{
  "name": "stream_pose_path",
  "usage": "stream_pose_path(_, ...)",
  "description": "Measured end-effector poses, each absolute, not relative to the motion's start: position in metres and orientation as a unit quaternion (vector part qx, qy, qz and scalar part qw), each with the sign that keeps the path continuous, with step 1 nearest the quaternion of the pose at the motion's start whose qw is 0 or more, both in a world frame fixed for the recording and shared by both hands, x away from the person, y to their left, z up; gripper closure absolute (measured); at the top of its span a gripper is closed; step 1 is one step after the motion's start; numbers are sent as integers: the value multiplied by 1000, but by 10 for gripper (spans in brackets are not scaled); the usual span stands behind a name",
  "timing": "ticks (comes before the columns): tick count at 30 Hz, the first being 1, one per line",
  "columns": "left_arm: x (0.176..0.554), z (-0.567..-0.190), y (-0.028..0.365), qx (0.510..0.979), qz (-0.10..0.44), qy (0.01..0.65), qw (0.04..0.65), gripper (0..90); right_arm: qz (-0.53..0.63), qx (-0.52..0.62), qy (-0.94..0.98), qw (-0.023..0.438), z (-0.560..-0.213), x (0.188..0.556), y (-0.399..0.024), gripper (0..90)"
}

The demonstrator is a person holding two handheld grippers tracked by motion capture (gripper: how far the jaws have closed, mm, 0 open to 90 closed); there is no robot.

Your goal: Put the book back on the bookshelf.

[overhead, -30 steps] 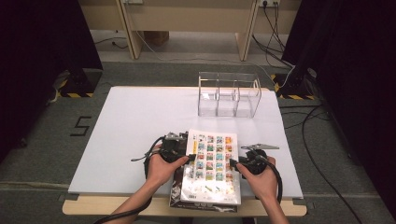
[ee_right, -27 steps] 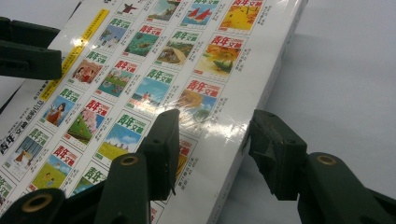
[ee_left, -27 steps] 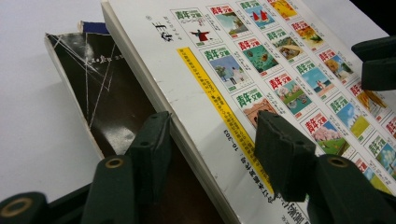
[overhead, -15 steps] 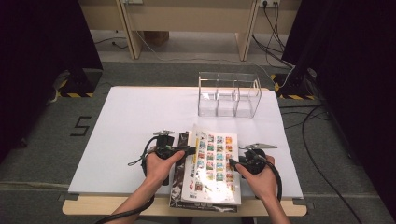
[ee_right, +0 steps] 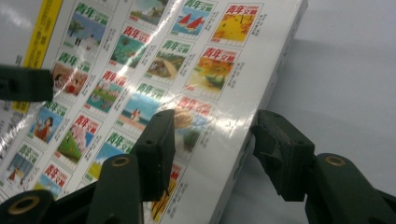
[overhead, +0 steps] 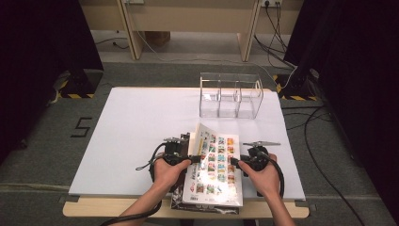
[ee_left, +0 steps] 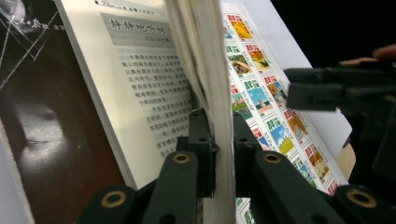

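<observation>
Lifted since earlier, magazine (overhead: 214,165) pages are pinched by closing left fingers (ee_left: 219,140); right fingers (ee_right: 210,149) gape over white table (overhead: 136,122).

We see 2 bare forearms with no sleeves, each hand wrapped round a black claw. The left claw (overhead: 194,159) has a black body with a looping black cable behind it and a small grey plate on top. The right claw (overhead: 236,164) carries a grey 3-cornered plate and a thick black cable curving round the wrist. Up close, both claws have dark, matte jaws with blocky square pads, and brass-coloured rivets ring the pivot holes in their linkage arms.
</observation>
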State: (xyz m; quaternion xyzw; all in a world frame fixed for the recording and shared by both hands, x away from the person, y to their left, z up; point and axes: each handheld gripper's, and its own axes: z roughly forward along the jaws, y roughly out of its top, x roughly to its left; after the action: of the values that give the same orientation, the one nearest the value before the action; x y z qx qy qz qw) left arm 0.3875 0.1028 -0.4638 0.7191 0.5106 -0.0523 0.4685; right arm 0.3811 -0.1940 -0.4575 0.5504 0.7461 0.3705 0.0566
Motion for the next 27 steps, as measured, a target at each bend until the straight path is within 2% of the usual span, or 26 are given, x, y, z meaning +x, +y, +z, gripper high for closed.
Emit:
stream_pose_path(6,389,-467,108,724,-51,507,465,832,366,561,742,12,-458,412,-196,453)
stream_pose_path(11,394,-470,110,721,-72,515,458,832,370,570,733,-9,-462,426,-198,412)
stream_pose_path(15,396,-468,107,726,-68,515,451,836,390,586,708,-57,-471,436,-202,392)
stream_pose_path(24,406,-467,94,726,-78,517,447,837,376,594,710,-38,-466,439,-209,401)
stream_pose_path(26,409,-467,91,726,-78,520,443,837,383,599,703,-18,-459,436,-213,507)
stream_pose_path(27,409,-467,91,726,-78,520,443,836,383,599,703,-18,-459,436,-213,507)
